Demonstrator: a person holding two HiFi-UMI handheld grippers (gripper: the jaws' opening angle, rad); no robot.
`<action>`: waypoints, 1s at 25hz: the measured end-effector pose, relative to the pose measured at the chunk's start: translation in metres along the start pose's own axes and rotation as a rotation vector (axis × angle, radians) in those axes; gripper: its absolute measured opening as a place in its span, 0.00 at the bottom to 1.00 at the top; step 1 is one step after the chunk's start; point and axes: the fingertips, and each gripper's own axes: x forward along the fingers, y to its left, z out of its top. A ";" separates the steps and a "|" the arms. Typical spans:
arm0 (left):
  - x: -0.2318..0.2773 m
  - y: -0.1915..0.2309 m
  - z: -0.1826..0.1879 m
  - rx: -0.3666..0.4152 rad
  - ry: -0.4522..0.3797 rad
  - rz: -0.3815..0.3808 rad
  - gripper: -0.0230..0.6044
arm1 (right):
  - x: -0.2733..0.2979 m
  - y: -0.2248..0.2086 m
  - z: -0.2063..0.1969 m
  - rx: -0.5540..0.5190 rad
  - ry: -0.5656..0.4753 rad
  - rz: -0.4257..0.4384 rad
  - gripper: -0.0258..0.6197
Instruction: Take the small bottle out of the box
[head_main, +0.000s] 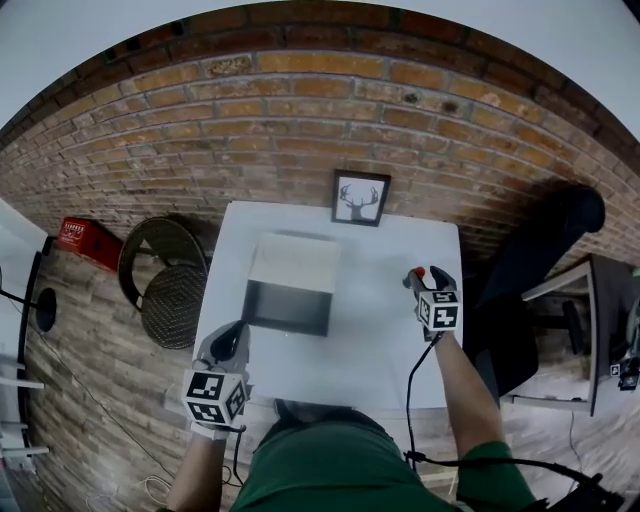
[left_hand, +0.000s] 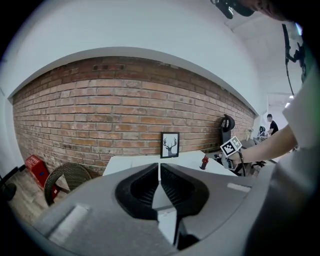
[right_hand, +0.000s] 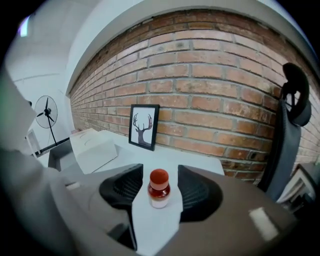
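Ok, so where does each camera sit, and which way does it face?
Head view: on the head, steeply down on table, box, left gripper, right gripper, forearms.
Left gripper view: on that gripper, along shut jaws toward brick wall.
Right gripper view: along open jaws at the small bottle between them.
Shared: all show the deer picture.

**Occlusions and unreadables**

Head view: small red-capped bottle (head_main: 419, 271) sits mostly behind right gripper (head_main: 418, 281), only the cap shows. Near face of white cardboard box (head_main: 293, 262) is dark, can't tell open or closed. Lettering on red plastic crate (head_main: 88, 240) too small to read. Left gripper view: left gripper (left_hand: 159, 173) body covers most of white table (left_hand: 125, 161).
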 end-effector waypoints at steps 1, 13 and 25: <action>0.001 0.000 0.002 0.002 -0.003 -0.006 0.06 | -0.006 -0.003 0.006 0.003 -0.016 -0.014 0.38; 0.018 0.013 0.043 0.014 -0.107 -0.079 0.06 | -0.109 0.006 0.086 0.129 -0.260 -0.089 0.35; 0.016 0.038 0.120 0.063 -0.281 -0.083 0.06 | -0.219 0.049 0.157 0.154 -0.482 -0.173 0.23</action>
